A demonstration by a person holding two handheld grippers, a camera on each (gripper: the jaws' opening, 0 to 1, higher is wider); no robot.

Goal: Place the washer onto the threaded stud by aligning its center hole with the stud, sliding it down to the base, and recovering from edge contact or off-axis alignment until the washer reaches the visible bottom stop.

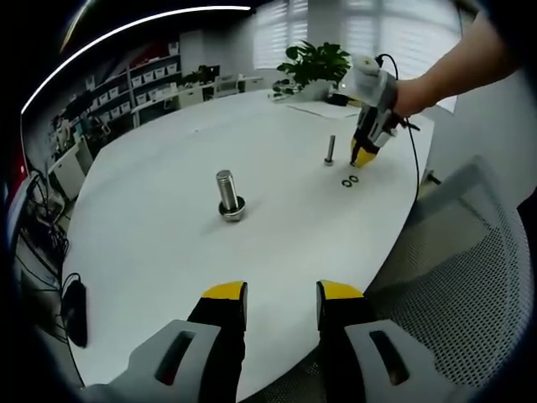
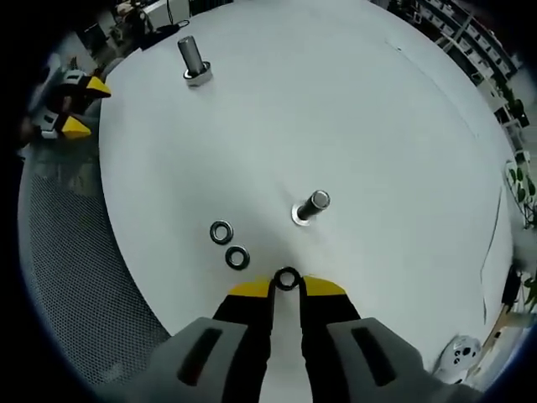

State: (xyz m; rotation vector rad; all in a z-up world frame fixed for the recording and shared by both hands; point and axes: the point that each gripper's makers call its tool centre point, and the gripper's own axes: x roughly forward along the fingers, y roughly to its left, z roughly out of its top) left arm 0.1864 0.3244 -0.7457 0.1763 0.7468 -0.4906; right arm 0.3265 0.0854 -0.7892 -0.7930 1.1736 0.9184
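Right gripper pinching a washer just short of the small stud.

Right gripper view, near to far: right gripper (image 2: pixel 287 287) has its jaws closed on a washer (image 2: pixel 287 279) at the tips, hole facing the camera. Two spare washers (image 2: pixel 229 245) lie flat on the white table (image 2: pixel 377 126). Small threaded stud (image 2: pixel 312 206) stands upright just beyond; large bolt (image 2: pixel 192 59) stands far off. Left gripper (image 1: pixel 282 295) is parted, holding nothing, near the table edge.

In the right gripper view the washer (image 2: pixel 287 279) sits at the right hand-held gripper (image 2: pixel 287 288) tips, its lower edge hidden between them; contact looks likely but is hard to confirm. The small stud (image 2: pixel 312 205) hides its own base. The table (image 1: pixel 168 252) is cut off at the edges.
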